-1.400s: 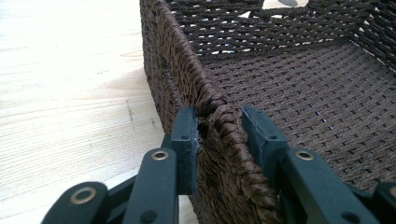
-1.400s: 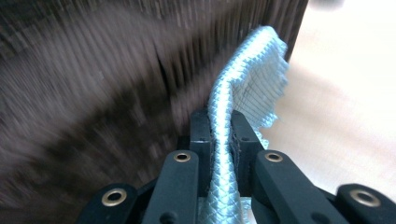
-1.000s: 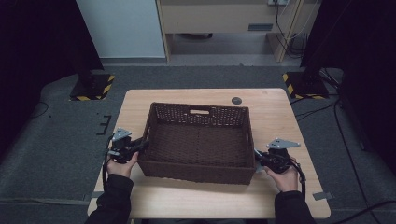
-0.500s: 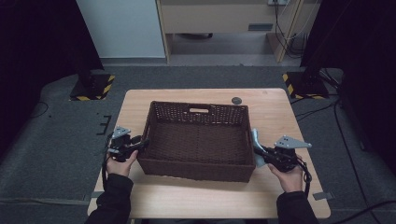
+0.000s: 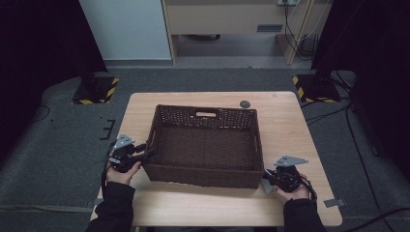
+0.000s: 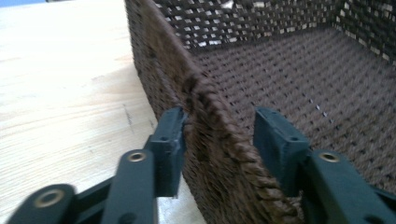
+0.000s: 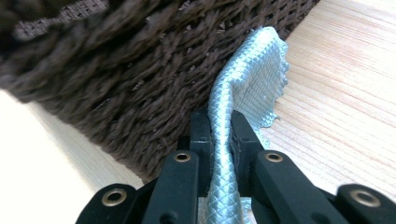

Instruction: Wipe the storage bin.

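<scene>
The left tool (image 6: 219,140) straddles the woven brown basket's (image 5: 205,145) left wall, jaws wide, one outside and one inside the braided rim. At the basket's 5 o'clock corner on the pale wooden surface (image 5: 285,121), the right tool (image 7: 219,135) pinches a silvery, diamond-textured packet (image 7: 252,79) with a crimped, serrated edge against the wicker.

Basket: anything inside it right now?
The wicker basket looks empty: the high view shows only its bare woven floor. The strip just behind the near wall is hidden. The pale blue cloth is outside it, clamped in the right hand-held gripper.
</scene>
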The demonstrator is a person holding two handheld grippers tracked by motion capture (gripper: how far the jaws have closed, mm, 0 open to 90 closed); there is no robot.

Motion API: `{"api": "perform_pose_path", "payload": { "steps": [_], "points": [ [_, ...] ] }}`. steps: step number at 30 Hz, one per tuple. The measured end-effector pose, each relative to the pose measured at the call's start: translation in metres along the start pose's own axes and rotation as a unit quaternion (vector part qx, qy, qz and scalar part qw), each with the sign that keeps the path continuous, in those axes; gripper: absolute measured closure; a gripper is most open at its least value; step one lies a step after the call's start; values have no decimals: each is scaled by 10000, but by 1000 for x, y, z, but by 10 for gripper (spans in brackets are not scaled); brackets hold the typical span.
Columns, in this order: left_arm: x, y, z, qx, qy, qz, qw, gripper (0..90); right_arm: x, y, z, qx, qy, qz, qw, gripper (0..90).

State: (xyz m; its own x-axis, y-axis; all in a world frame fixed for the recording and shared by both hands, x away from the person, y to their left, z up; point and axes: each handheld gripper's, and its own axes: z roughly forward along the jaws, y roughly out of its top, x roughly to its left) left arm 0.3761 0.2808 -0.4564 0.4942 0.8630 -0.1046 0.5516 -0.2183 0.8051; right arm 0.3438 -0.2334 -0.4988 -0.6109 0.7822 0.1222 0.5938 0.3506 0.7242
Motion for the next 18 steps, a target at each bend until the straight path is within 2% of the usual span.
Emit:
{"api": "perform_pose_path", "payload": {
  "steps": [1, 6, 8, 10, 11, 14, 16, 18],
  "points": [
    [-1, 0, 0, -66, -12, -23, 10000, 569, 0, 1, -1, -15, 8, -17, 10000, 831],
    [-2, 1, 0, -36, 96, -25, 9999, 606, 0, 8, -3, -264, 52, -66, 9996, 831],
    [-3, 1, 0, -31, 136, -46, 9999, 616, -1, 12, -8, -453, 26, -111, 9989, 830],
    [-3, 2, 0, -11, 164, -42, 9999, 623, 0, 20, -18, -774, -46, -217, 9968, 830],
    [-3, 2, 0, -11, 164, -42, 9999, 624, 0, 20, -18, -774, -46, -217, 9968, 830],
    [-3, 1, 0, -26, 179, -87, 9998, 627, 1, 24, -30, -1074, -48, -331, 9937, 831],
    [-4, 1, 0, -24, 199, -83, 9998, 631, 0, 24, -33, -1118, -25, -385, 9930, 831],
    [-4, 1, 0, -53, 197, -126, 9997, 632, -1, 20, -31, -1013, -6, -334, 9943, 832]
  ]
}}
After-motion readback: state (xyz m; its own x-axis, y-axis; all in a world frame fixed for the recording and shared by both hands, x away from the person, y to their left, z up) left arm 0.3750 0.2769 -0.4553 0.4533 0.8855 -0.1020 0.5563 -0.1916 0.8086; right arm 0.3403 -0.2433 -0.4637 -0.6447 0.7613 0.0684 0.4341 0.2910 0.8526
